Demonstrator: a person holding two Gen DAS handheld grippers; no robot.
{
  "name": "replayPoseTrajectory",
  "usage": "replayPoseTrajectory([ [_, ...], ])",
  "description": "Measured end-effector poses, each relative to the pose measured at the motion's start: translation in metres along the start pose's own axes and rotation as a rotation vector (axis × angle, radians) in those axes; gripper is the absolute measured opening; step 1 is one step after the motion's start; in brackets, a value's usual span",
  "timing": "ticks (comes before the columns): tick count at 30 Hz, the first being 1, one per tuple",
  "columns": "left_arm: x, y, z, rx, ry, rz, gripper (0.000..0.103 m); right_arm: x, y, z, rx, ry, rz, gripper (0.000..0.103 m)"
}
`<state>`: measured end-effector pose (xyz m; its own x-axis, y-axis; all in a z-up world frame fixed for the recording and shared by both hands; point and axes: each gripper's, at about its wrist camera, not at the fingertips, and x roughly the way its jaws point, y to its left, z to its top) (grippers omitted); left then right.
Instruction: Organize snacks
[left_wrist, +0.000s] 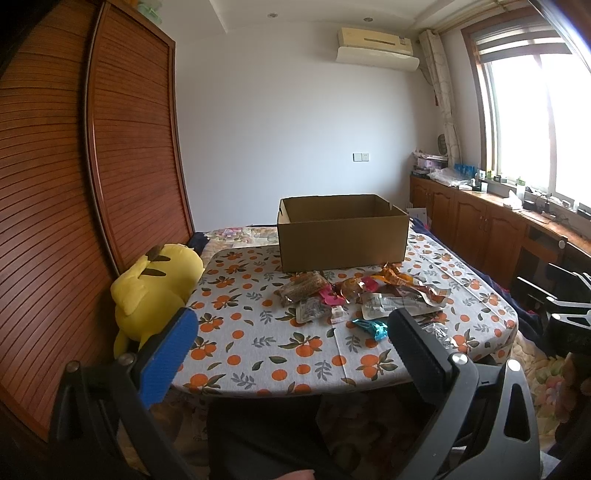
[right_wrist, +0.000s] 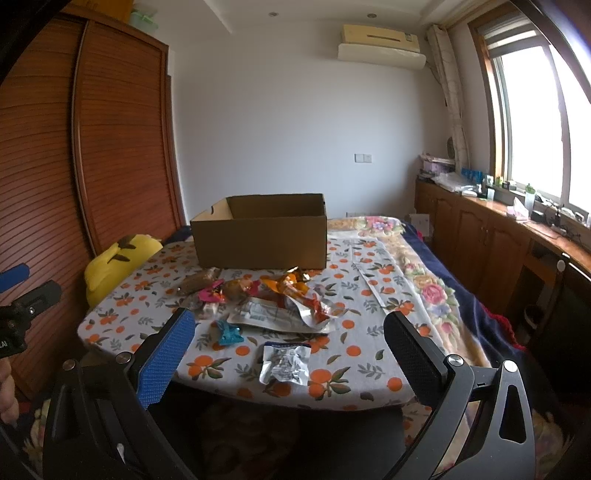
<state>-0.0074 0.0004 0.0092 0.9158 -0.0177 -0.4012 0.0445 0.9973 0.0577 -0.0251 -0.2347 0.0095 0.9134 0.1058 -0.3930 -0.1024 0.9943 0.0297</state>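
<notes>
Cardboard, plain brown and open at the top, made up the box (left_wrist: 341, 236) that stood at the far side of the table (left_wrist: 258, 354), on a cloth printed with oranges; just in front of it lay the heap of snack packets (left_wrist: 364, 297), touching one another, none of them inside the box so far as either view showed. The left gripper (left_wrist: 291, 343) hung short of the near table edge with its fingers spread wide and nothing between them; the right gripper (right_wrist: 290, 345) was likewise spread and held nothing. A teal wrapper (right_wrist: 228, 333) lay at the near edge of the heap; only the right wrist view showed whole the crumpled silver packet (right_wrist: 285, 363) lying apart from the pile, nearest the table edge. The left wrist view alone gave most of the yellow plush toy (left_wrist: 155, 291) beside the wardrobe (left_wrist: 55, 221).
</notes>
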Motion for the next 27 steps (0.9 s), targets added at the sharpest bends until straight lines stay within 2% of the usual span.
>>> replayPoseTrajectory([
  [27, 0.0022, 0.0028, -0.002, 0.008, 0.01, 0.002, 0.103, -0.0001, -0.0023, -0.0033, -0.001, 0.003, 0.001, 0.103],
])
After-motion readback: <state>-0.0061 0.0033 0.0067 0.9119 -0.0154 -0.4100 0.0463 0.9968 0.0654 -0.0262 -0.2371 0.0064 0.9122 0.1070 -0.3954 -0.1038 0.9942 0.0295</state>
